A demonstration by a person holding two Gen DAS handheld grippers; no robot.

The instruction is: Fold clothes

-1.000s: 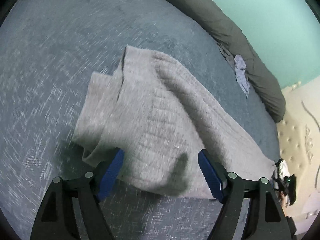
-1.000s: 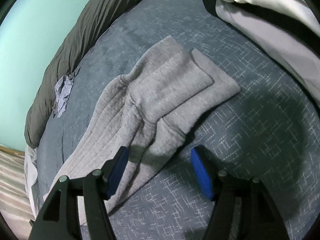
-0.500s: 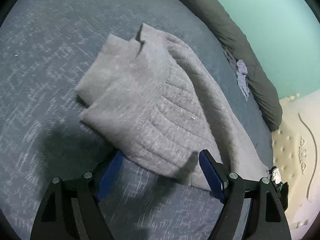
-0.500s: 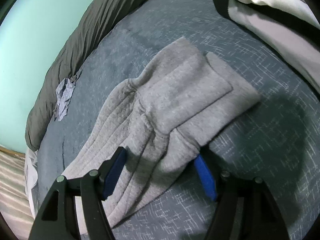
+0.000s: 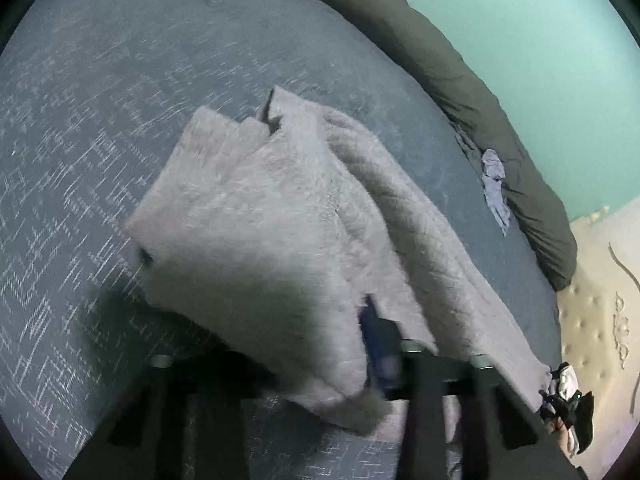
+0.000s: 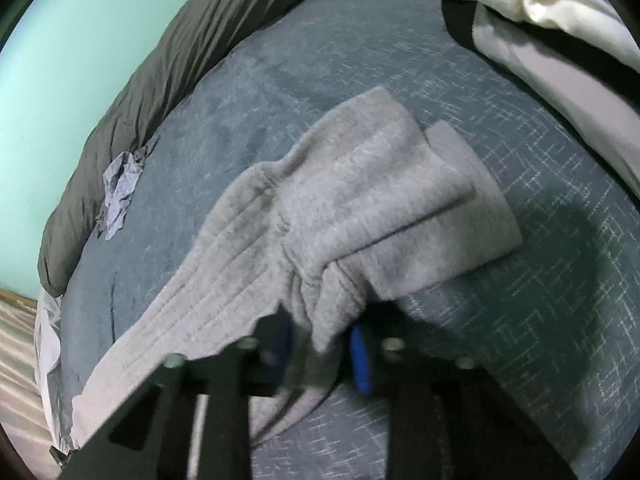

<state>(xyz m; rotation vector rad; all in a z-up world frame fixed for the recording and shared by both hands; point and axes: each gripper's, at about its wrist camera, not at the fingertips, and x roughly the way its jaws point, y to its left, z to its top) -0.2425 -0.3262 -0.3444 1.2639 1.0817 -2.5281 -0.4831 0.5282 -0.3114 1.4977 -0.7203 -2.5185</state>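
Item: grey knit garment (image 6: 352, 208), lying on the blue bedspread (image 6: 540, 320) ahead of both your tongs, one end folded over. Your right gripper (image 6: 320, 350) is clamped on a bunched edge, blue pads pinching it; your left gripper (image 5: 320, 356) is also closed on a fold (only one blue pad (image 5: 378, 344) shows, cloth draped over the other). Beyond the tongs: dark duvet (image 5: 460, 60), crumpled pale cloth (image 5: 494, 184).
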